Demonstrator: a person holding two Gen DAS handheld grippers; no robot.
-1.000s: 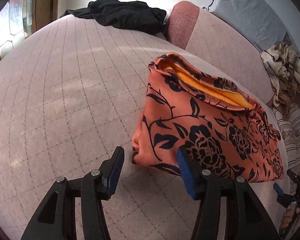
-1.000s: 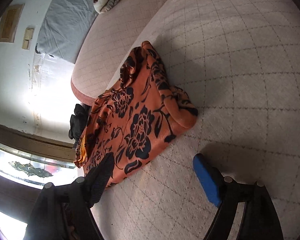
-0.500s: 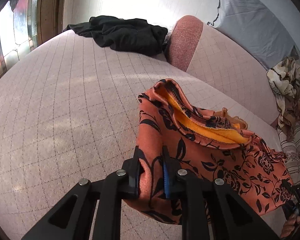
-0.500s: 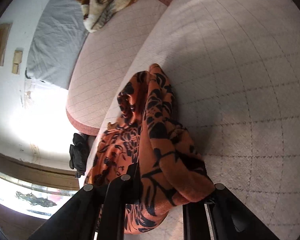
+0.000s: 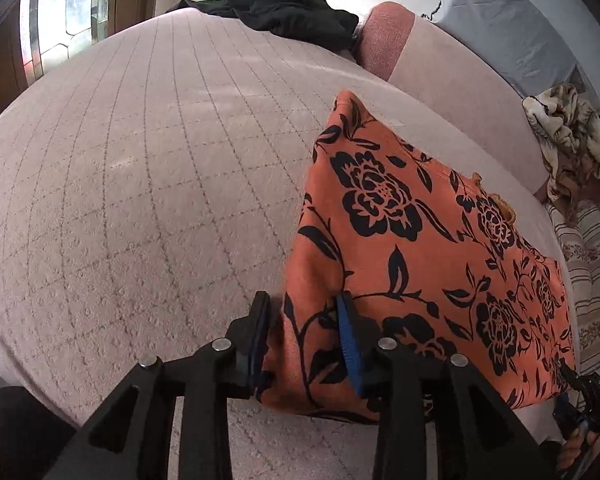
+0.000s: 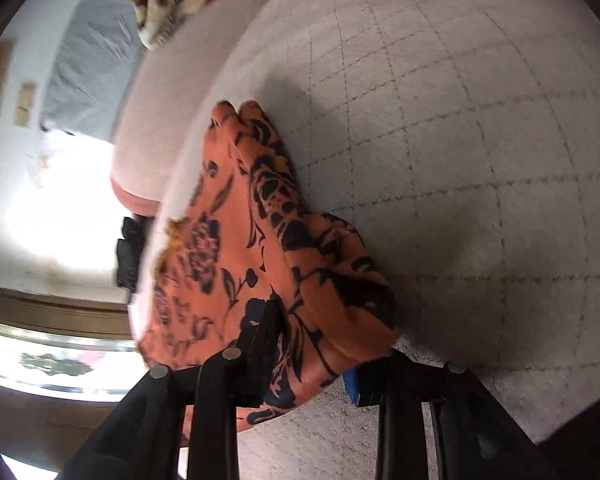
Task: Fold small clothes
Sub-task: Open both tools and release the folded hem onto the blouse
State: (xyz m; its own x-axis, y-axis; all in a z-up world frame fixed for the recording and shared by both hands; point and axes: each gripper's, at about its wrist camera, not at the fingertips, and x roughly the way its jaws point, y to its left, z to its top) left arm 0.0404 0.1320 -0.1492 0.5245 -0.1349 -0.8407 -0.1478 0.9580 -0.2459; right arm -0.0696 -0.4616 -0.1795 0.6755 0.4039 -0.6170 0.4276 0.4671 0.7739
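Orange floral garment [image 5: 416, 264] folded on bed [image 5: 148, 184], right of centre. Your left claw [image 5: 304, 340] and right claw [image 6: 312, 356] opening, near corners still between pads. Risk: cloth snags pad, fold drags open.

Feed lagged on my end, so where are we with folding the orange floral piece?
Done: the orange floral garment lies doubled over on the quilted cover. In hand: both tools are letting go, the left tool and right tool opening with its near edge between the pads. Left: the black clothes and the patterned pile lie unfolded.
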